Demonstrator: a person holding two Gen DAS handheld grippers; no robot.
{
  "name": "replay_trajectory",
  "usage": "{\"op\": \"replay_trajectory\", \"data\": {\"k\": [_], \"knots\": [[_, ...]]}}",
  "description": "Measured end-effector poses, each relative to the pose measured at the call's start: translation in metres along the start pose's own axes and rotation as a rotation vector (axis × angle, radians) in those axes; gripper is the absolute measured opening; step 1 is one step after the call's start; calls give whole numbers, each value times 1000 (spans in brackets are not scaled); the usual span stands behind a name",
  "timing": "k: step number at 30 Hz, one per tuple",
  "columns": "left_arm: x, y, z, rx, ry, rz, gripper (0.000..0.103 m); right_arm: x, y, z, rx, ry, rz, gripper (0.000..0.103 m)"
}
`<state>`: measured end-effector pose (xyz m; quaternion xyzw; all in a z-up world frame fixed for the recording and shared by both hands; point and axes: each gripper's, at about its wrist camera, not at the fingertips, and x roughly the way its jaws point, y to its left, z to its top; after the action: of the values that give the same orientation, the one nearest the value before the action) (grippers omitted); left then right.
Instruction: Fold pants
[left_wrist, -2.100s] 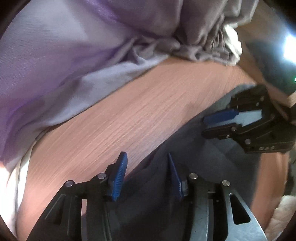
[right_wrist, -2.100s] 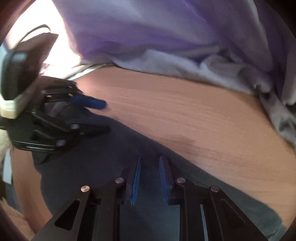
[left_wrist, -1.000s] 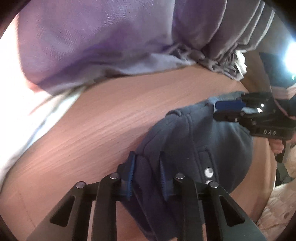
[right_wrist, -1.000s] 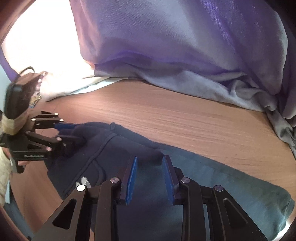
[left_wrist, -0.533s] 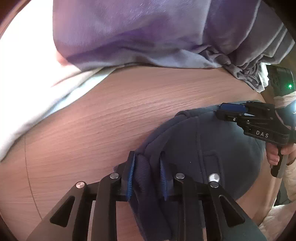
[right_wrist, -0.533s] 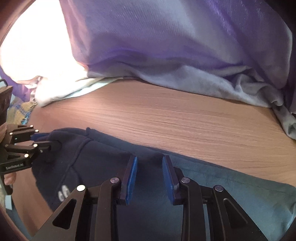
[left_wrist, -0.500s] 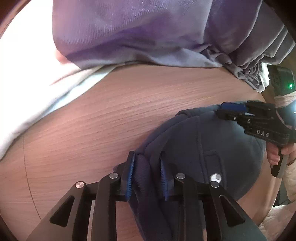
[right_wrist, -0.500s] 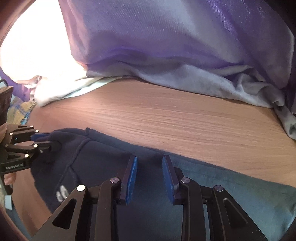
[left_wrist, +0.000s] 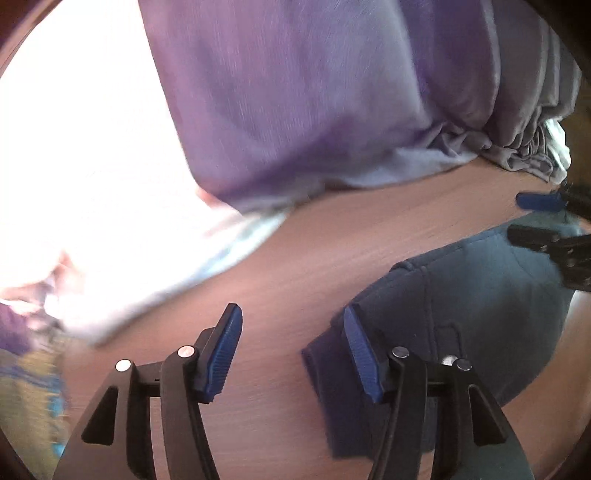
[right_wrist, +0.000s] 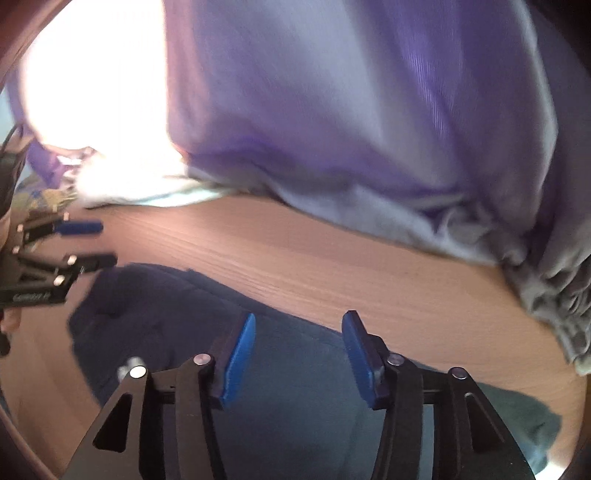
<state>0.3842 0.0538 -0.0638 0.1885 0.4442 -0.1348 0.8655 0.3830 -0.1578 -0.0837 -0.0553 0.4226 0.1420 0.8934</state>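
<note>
While you are holding both grippers low over the table (left_wrist: 295, 258), neither one is gripping anything. Your left gripper (left_wrist: 291, 350) is standing wide open, with bare wood showing between its blue pads (left_wrist: 225, 350); its right-hand pad is sitting just at the near corner of the pants (left_wrist: 480, 302), though whether it is touching the cloth is hard to tell through the blur. Your right gripper (right_wrist: 299, 350) is spread just as wide and is hovering over the middle of the pants (right_wrist: 295, 387), so the cloth is lying free under it.

The pants are resting flat on the wood, a dark blue doubled bundle at the left end and a greener length running off to the right. That looks like a fold laid down and let go, which would explain the open jaws on both sides.

Behind the table a purple cloth (right_wrist: 351, 110) is hanging, with grey fabric (right_wrist: 546, 280) bunching where it meets the wood, well apart from the pants.
</note>
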Motion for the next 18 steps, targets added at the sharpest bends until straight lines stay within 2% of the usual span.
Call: {"op": "replay_trajectory", "data": {"k": [4, 9, 14, 18], "knots": [[-29, -22, -21, -13, -27, -32, 57, -44, 3, -11, -32, -102, 28, 56], [-51, -64, -49, -31, -14, -74, 57, -85, 2, -47, -51, -151, 77, 58], [-67, -108, -73, -32, 12, -98, 57, -101, -5, -100, -65, -91, 106, 58], [-78, -131, -88, -66, 25, -104, 57, -97, -14, -139, -71, -4, 148, 58]]}}
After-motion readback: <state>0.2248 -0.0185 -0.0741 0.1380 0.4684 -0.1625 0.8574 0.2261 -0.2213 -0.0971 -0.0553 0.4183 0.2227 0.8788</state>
